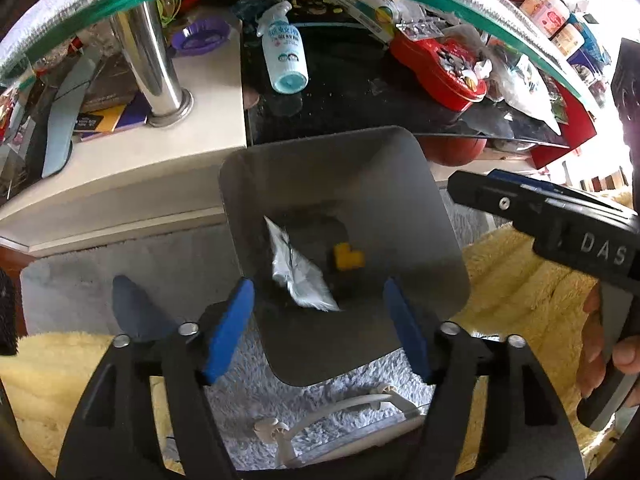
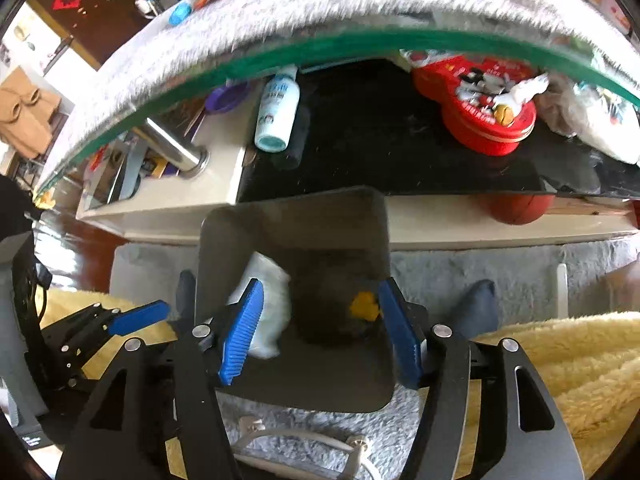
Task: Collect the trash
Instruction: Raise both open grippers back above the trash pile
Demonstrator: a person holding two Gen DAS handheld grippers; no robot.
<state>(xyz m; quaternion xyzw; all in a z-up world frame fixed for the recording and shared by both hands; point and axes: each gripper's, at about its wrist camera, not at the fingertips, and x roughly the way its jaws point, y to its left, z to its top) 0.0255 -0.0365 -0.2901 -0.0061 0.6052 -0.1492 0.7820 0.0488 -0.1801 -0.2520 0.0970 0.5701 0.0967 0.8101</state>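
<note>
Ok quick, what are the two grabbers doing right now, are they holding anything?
Left gripper: open, holding nothing, above the bin where white paper lies.
Right gripper: open, holding nothing, above the same bin.

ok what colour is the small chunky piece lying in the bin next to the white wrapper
Yellow piece; the left wrist view shows it best.

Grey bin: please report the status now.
Left gripper and right gripper open over grey square bin. Crumpled white wrapper and yellow scrap inside. Nothing in the way.
</note>
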